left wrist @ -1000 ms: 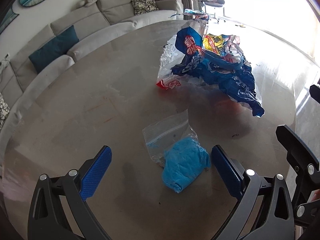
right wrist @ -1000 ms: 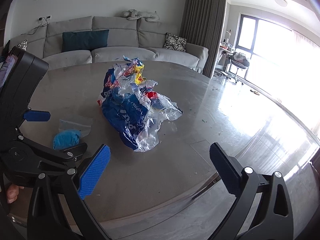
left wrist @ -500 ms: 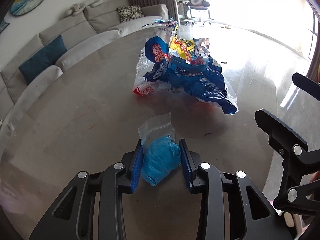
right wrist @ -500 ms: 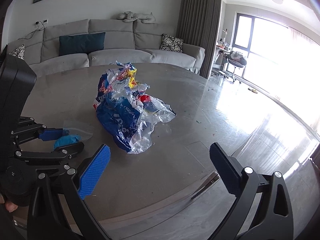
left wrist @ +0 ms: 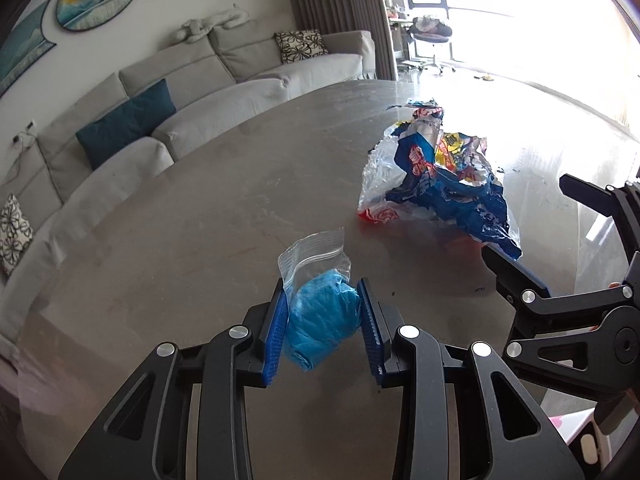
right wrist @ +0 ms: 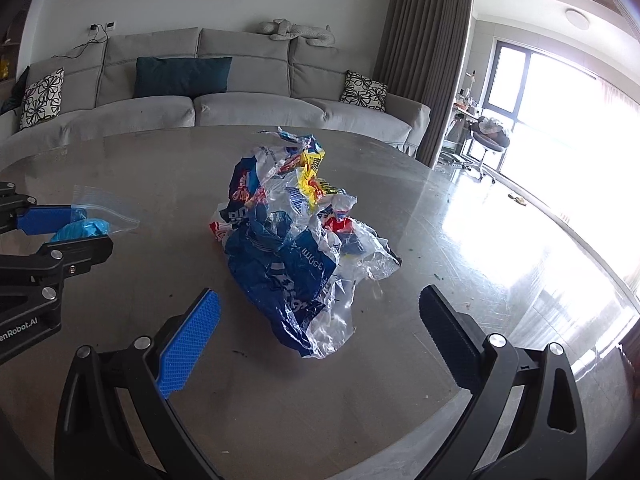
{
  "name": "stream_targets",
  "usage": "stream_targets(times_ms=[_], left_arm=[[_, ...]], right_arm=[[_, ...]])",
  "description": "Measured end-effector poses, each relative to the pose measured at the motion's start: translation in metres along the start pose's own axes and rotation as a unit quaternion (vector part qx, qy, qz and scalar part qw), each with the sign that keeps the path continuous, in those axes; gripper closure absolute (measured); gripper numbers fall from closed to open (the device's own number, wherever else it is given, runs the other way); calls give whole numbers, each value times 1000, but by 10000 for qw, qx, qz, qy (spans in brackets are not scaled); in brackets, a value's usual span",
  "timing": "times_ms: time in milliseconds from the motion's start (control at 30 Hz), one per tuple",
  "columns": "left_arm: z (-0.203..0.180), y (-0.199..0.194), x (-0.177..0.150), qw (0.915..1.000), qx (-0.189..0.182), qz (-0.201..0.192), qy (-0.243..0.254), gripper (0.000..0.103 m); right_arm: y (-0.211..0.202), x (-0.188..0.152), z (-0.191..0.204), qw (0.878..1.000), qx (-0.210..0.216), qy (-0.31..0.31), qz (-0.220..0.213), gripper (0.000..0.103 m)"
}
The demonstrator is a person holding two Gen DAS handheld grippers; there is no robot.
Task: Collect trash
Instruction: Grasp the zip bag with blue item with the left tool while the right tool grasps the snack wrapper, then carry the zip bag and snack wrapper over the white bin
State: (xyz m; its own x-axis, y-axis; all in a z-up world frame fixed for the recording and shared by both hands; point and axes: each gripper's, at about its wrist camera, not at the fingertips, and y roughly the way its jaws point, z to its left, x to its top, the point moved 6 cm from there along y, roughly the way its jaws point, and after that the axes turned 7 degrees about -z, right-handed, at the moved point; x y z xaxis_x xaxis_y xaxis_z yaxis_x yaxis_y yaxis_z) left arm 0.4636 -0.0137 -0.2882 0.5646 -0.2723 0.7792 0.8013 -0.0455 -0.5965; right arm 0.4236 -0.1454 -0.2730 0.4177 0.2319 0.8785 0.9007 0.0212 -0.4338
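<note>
My left gripper [left wrist: 322, 312] is shut on a clear zip bag with a blue wad inside [left wrist: 320, 316] and holds it just above the round table [left wrist: 192, 232]. The bag also shows in the right wrist view [right wrist: 86, 224], held by the left gripper [right wrist: 68, 232]. A crumpled heap of blue, yellow and clear wrappers [right wrist: 296, 240] lies mid-table; it also shows in the left wrist view [left wrist: 440, 176]. My right gripper [right wrist: 320, 316] is open and empty, its jaws wide apart just in front of the heap. It shows at the right of the left wrist view [left wrist: 532, 236].
A grey sofa [right wrist: 208, 92] with cushions curves behind the table. Small dark crumbs [left wrist: 478, 290] lie on the table. Curtains [right wrist: 424, 52] and a bright window stand at the right. The table's near edge [right wrist: 400, 412] runs under the right gripper.
My left gripper closed on the zip bag with the blue wad and lifted it slightly. My right gripper moved closer to the wrapper heap, still open.
</note>
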Motion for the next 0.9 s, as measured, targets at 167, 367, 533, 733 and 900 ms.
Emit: stream_targets(times_ms=[167, 367, 533, 733, 900], left_arm=[[12, -2, 4, 9999, 114, -71, -50, 68], [15, -5, 3, 9998, 144, -103, 1, 68], [12, -19, 1, 9998, 148, -154, -51, 68], [6, -55, 0, 9993, 122, -360, -52, 67], [-10, -96, -10, 9989, -153, -435, -124, 67]], right_arm=[[27, 2, 14, 9997, -61, -185, 156, 4], [36, -3, 21, 9990, -65, -253, 358, 79], [11, 0, 25, 9991, 8, -347, 232, 86], [-30, -3, 28, 9992, 107, -368, 149, 87], [-71, -16, 23, 9995, 100, -289, 123, 87]])
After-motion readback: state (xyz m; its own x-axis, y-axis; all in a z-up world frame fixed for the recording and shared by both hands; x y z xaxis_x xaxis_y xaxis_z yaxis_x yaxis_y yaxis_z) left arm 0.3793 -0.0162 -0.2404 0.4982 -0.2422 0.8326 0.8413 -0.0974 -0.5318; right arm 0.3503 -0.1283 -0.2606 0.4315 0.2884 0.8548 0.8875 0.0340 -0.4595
